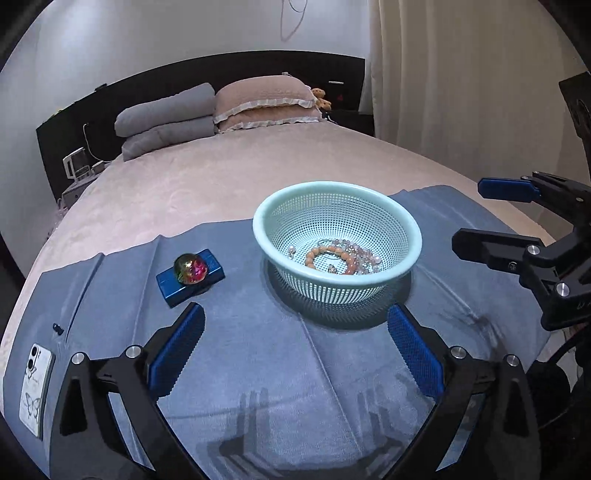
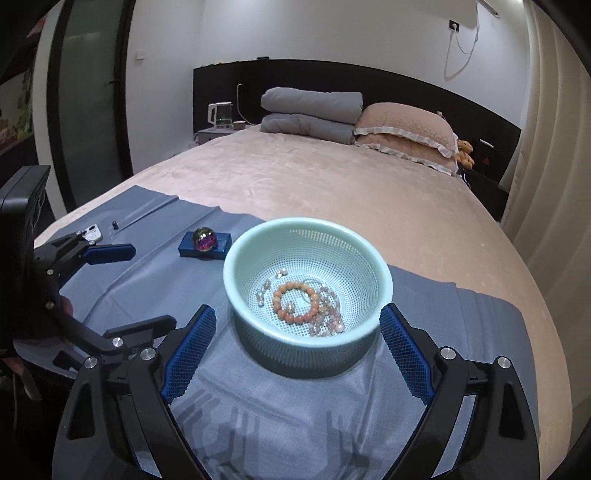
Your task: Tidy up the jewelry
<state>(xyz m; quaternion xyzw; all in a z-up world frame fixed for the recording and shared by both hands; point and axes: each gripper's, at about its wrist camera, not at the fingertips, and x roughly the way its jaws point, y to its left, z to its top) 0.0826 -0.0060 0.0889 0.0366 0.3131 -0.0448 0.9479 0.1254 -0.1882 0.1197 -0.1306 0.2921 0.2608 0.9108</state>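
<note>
A wide bed with a pink cover fills the room. At twelve o'clock a black headboard stands against a white wall, with folded grey quilts and pink pillows. Cream curtains hang at two o'clock.

Left wrist cam sits low over the blue cloth, looking forward along its own fingers toward the headboard. Mesh basket is near, right of centre; blue box left of centre. Right gripper enters at the right edge.

Right wrist cam has the same low forward pose but from further right, angled slightly left. Basket is dead ahead and closer, between its fingers; left gripper shows at the left edge.

Shared: basket, box, cloth, bed, pillows, headboard. Each cam sees the other gripper.
</note>
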